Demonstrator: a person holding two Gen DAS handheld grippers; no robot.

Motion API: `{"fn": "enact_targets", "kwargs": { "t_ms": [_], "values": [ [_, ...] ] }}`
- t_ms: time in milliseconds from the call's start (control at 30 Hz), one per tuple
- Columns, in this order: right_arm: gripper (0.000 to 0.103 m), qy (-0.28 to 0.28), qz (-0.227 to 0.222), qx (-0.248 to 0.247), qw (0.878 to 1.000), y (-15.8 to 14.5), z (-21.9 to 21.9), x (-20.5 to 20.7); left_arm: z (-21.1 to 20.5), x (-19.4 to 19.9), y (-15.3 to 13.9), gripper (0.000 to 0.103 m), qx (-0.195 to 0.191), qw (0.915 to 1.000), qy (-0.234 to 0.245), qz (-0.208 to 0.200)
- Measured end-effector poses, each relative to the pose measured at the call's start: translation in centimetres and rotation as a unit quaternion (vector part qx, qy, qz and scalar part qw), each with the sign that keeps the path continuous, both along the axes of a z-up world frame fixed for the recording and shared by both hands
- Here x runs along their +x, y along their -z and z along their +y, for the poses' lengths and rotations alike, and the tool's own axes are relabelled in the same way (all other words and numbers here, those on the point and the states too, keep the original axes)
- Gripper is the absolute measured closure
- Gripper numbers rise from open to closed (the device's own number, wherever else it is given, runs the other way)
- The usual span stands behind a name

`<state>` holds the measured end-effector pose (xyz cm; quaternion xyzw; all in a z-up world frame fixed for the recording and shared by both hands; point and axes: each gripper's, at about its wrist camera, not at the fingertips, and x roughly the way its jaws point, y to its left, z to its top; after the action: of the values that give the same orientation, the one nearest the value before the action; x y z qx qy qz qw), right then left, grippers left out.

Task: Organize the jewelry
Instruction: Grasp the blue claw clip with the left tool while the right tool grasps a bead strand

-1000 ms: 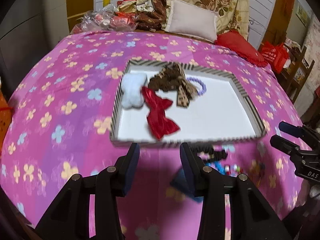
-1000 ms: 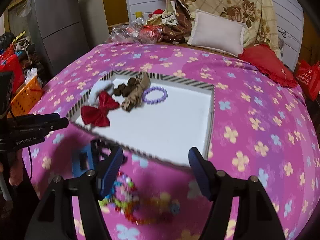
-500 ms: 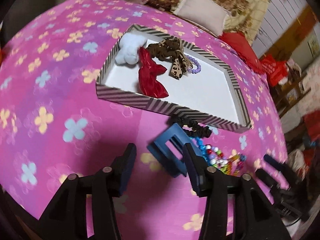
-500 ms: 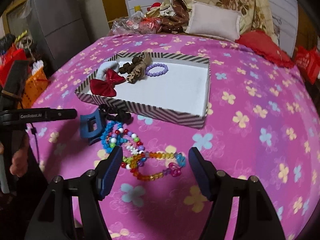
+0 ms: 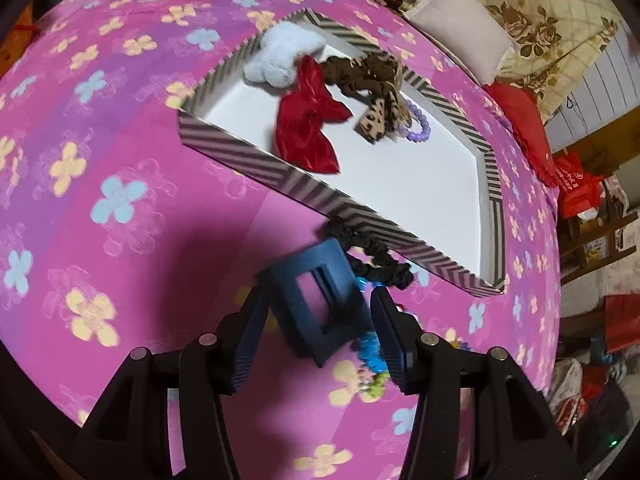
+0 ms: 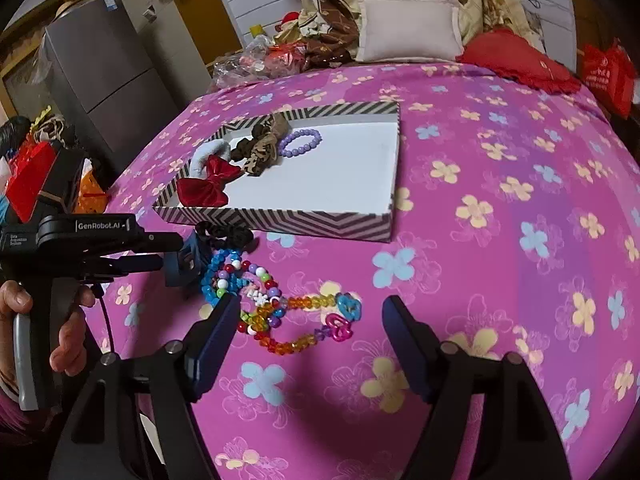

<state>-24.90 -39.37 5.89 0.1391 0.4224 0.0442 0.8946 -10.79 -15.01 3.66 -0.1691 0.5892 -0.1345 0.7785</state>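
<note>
Heart charm [image 6: 339,327], perhaps, in right view only

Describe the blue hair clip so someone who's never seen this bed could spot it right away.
Find the striped tray on the pink bedspread. Just outside its near left corner, beside a black scrunchie and bead bracelets, lies the hair clip: the only solid, boxy, dark blue piece there.

My left gripper [image 5: 316,320] points steeply down, its jaws opening, with a blue hair claw clip [image 5: 316,304] between them. My right gripper [image 6: 308,320] tilts downward, its jaws opening wide, gripping nothing. My left hand [image 6: 60,340] grasps its handle.
</note>
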Motion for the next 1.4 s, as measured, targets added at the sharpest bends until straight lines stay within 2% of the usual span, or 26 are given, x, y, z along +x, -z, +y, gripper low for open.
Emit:
{"fn": "enact_targets", "kwargs": {
  "t_ms": [200, 400, 567, 700, 867, 967, 1067, 1100, 1133, 1167, 1233, 1400],
  "values": [
    [0.026, -0.007, 0.006, 0.000, 1.000, 0.8, 0.1, 0.0, -1.2, -0.1, 0.5, 0.055, 0.016, 0.9999, 0.000, 0.001],
    [0.027, -0.022, 0.018, -0.065, 0.997, 2.0, 1.6, 0.6, -1.2, 0.2, 1.0, 0.054, 0.026, 0.9996, 0.004, 0.006],
    [0.048, -0.028, 0.036, -0.107, 0.993, 3.2, 2.5, 1.8, -1.1, 0.3, 1.1, 0.055, 0.021, 0.9997, 0.007, 0.009],
    [0.057, -0.029, 0.044, -0.106, 0.993, 4.2, 2.3, 2.5, -1.1, 0.3, 1.1, 0.055, 0.022, 0.9997, 0.009, 0.009],
    [0.085, -0.027, 0.034, -0.132, 0.990, 4.9, 2.3, 2.8, -1.1, 0.2, 1.2, 0.055, 0.015, 0.9998, 0.008, 0.013],
    [0.086, -0.033, 0.028, -0.136, 0.990, 4.9, 2.4, 2.5, -1.1, 0.2, 1.2, 0.055, 0.012, 0.9998, 0.015, 0.008],
    [0.086, -0.033, 0.021, -0.130, 0.991, 4.5, 2.3, 2.1, -0.7, 0.2, 1.2, 0.059, 0.001, 0.9998, 0.020, 0.001],
    [0.089, -0.032, 0.016, -0.128, 0.991, 4.2, 2.3, 2.0, -0.5, 0.2, 1.0, 0.082, 0.007, 0.9997, 0.023, -0.003],
    [0.095, -0.032, 0.012, -0.124, 0.992, 3.9, 2.2, 1.9, -0.5, 0.3, 1.0, 0.085, 0.020, 0.9994, 0.029, 0.000],
    [0.095, -0.030, 0.007, -0.121, 0.992, 3.5, 2.2, 1.8, -0.5, 0.4, 1.1, 0.089, 0.018, 0.9992, 0.035, 0.005],
    [0.095, -0.031, 0.000, -0.122, 0.992, 2.9, 2.3, 1.8, -0.1, 0.4, 1.5, 0.089, 0.006, 0.9989, 0.044, 0.016],
    [0.095, -0.034, -0.016, -0.121, 0.992, 1.3, 2.6, 1.6, 0.5, 0.0, 1.5, 0.089, 0.005, 0.9987, 0.050, 0.011]
  ]
}}
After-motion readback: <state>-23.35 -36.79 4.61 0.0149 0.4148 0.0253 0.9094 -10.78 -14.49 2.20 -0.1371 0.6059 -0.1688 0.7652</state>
